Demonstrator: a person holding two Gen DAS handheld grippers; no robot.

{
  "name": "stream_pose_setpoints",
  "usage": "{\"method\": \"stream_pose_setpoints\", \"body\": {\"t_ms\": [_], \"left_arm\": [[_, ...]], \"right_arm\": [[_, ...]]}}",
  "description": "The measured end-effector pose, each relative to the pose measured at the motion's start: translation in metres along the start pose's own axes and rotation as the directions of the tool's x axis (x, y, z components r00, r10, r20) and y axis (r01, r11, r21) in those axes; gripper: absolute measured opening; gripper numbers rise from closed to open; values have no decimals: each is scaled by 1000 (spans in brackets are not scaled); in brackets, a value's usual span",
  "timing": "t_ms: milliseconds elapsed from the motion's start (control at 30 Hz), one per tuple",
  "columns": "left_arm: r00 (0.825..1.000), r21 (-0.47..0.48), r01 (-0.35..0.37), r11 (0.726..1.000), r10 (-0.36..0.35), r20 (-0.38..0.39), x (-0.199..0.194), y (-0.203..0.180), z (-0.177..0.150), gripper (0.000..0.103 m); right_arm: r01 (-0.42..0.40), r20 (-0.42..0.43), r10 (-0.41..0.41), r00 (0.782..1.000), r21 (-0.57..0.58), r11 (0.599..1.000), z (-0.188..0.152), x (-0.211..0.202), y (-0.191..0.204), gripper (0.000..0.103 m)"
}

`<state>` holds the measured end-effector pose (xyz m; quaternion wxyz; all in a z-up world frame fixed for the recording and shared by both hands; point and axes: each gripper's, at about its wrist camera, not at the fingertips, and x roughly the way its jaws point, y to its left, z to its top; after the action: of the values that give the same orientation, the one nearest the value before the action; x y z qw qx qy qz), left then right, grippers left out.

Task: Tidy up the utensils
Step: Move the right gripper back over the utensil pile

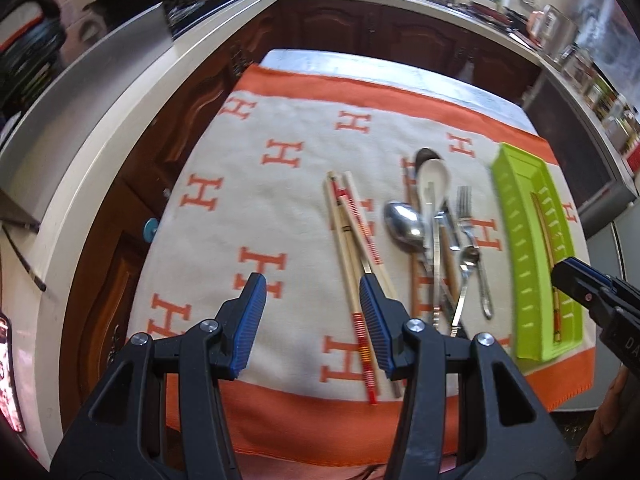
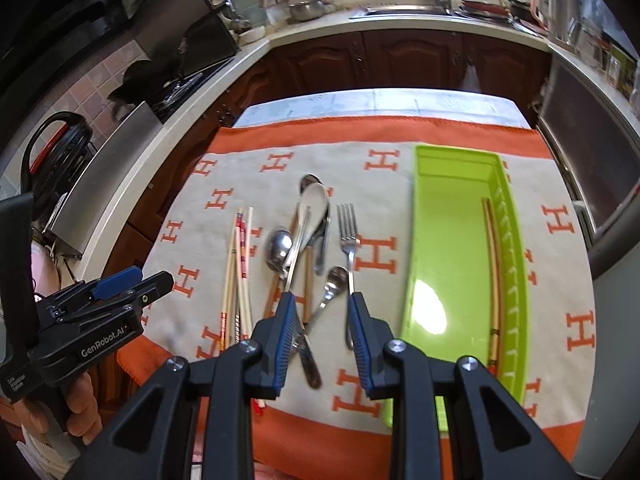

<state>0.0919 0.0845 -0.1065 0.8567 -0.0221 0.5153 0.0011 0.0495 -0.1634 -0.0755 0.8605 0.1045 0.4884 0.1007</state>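
Loose chopsticks (image 1: 352, 240) (image 2: 238, 264), a large steel spoon (image 1: 404, 224) (image 2: 278, 248), a white ceramic spoon (image 1: 432, 180) (image 2: 314, 204), a fork (image 1: 466, 216) (image 2: 348, 232) and a small spoon (image 1: 468, 264) (image 2: 334, 284) lie on an orange-and-cream cloth (image 1: 248, 184) (image 2: 384, 208). A green tray (image 1: 524, 216) (image 2: 448, 248) to their right holds chopsticks (image 2: 494, 272). My left gripper (image 1: 312, 292) is open above the near ends of the loose chopsticks. My right gripper (image 2: 320, 312) is open above the small spoon and fork handles.
The cloth covers a small table between dark wooden cabinets (image 2: 412, 60) and pale counters (image 1: 132, 120). A stove and pans (image 2: 176, 80) stand at the left, a sink (image 2: 404, 10) at the back. The other gripper shows in each view's edge.
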Motion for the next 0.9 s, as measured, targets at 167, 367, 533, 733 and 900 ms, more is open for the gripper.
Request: {"method": "stream_pose_setpoints", "body": {"t_ms": [167, 367, 533, 733, 900], "left_arm": [[998, -40, 19, 999, -21, -52, 21, 19, -2, 45], [982, -54, 117, 992, -124, -142, 55, 19, -5, 45], [971, -23, 135, 991, -137, -195, 79, 5, -8, 28], [959, -34, 141, 989, -145, -242, 102, -1, -7, 24], [955, -34, 148, 988, -151, -255, 109, -4, -4, 24]], "right_arm": [[-4, -17, 4, 1000, 7, 1000, 3, 17, 6, 27], [-26, -81, 23, 996, -33, 999, 3, 46, 19, 27], [-62, -125, 55, 991, -55, 997, -2, 65, 28, 27], [-82, -157, 68, 985, -90, 993, -8, 82, 37, 27], [-97, -184, 76, 980, -109, 989, -12, 93, 41, 27]]}}
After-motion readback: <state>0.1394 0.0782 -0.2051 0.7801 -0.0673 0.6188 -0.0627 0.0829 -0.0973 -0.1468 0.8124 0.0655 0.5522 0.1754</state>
